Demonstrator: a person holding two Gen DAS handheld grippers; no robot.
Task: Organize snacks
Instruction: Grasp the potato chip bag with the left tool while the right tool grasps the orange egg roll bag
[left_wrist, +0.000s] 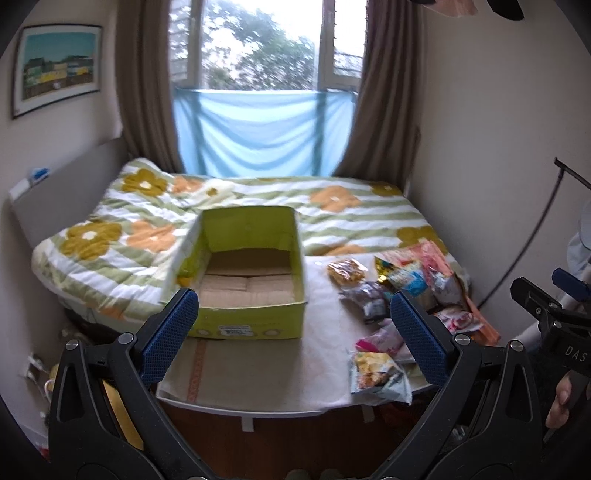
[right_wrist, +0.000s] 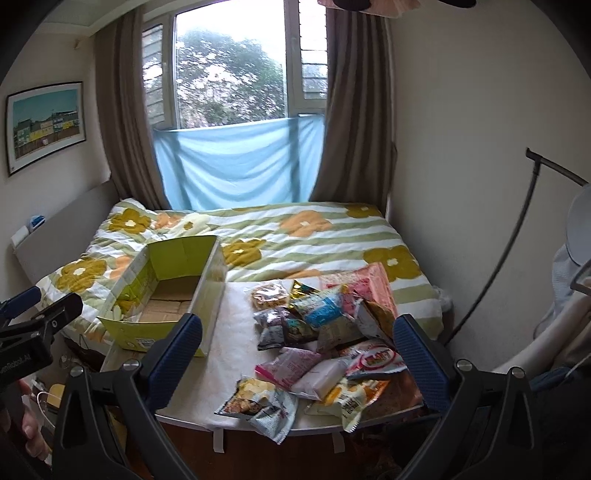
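Left wrist view: looks forward and slightly downward from just in front of the table's near edge (left_wrist: 258, 408), facing the window (left_wrist: 258, 44). It is centred on the green box (left_wrist: 251, 317), with the snack packets (left_wrist: 402, 295) off to its right.

Right wrist view: same height and heading, set further right. The snack packets (right_wrist: 321, 339) sit central, the box (right_wrist: 155, 332) to the left.

Shared: table, box, packets, bed (right_wrist: 314, 236), window, curtains (right_wrist: 118, 110), and wall picture (right_wrist: 44, 125). Each view catches the other gripper at its edge.

Snack pile (left_wrist: 413, 295) right part hidden behind finger — packet print blurred, unreadable.
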